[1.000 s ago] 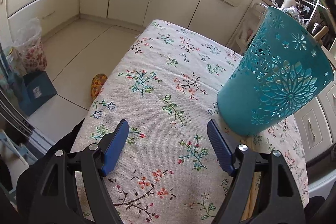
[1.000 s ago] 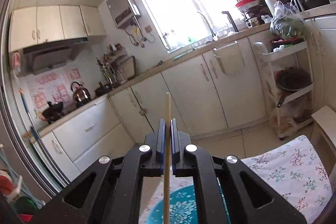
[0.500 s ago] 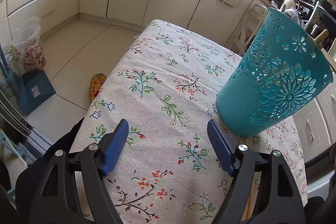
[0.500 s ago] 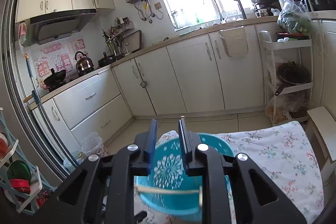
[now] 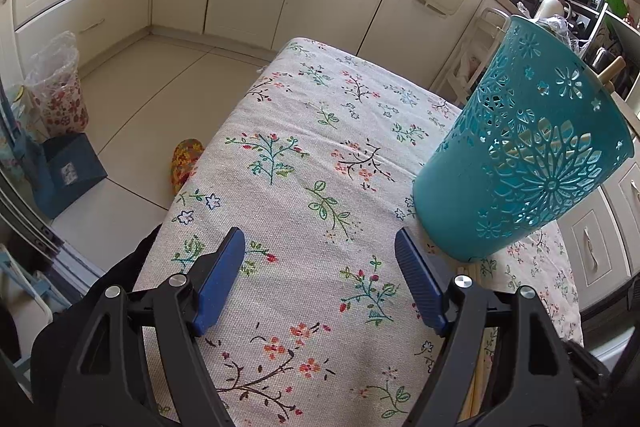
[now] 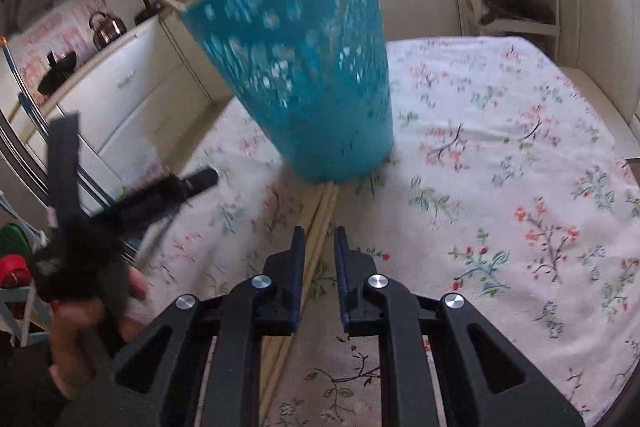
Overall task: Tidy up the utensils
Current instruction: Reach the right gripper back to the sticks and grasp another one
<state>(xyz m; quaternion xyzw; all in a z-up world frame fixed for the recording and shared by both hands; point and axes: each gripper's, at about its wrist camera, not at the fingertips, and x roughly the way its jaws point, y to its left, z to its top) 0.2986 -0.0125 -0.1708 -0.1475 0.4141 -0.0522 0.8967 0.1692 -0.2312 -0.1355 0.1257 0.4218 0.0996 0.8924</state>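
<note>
Chopsticks (image 6: 320,215), pale wood, lie in a loose bundle on the floral tablecloth (image 6: 500,147), long axis running from the near edge away toward the foot of the teal holder (image 6: 296,75); far tips touch or slip under its base. Holder stands upright on the cloth, already has some sticks in it: one end pokes above the rim (image 5: 610,73) in the left wrist view. Right gripper (image 6: 320,239) sits directly over the bundle, roughly in line with the sticks; jaws have just been closing and stand at a narrow gap, empty, pads not pressing anything, sticks below and between them. Right hand is clearly nearer, so the next pick looks like its job. Left gripper (image 5: 320,271) is wide open, holding nothing, over bare cloth left of the holder. Hard to tell: stick count, since the gripper body covers the near ends; right wrist view is motion-blurred; whether the pads touch the cloth is unclear.
</note>
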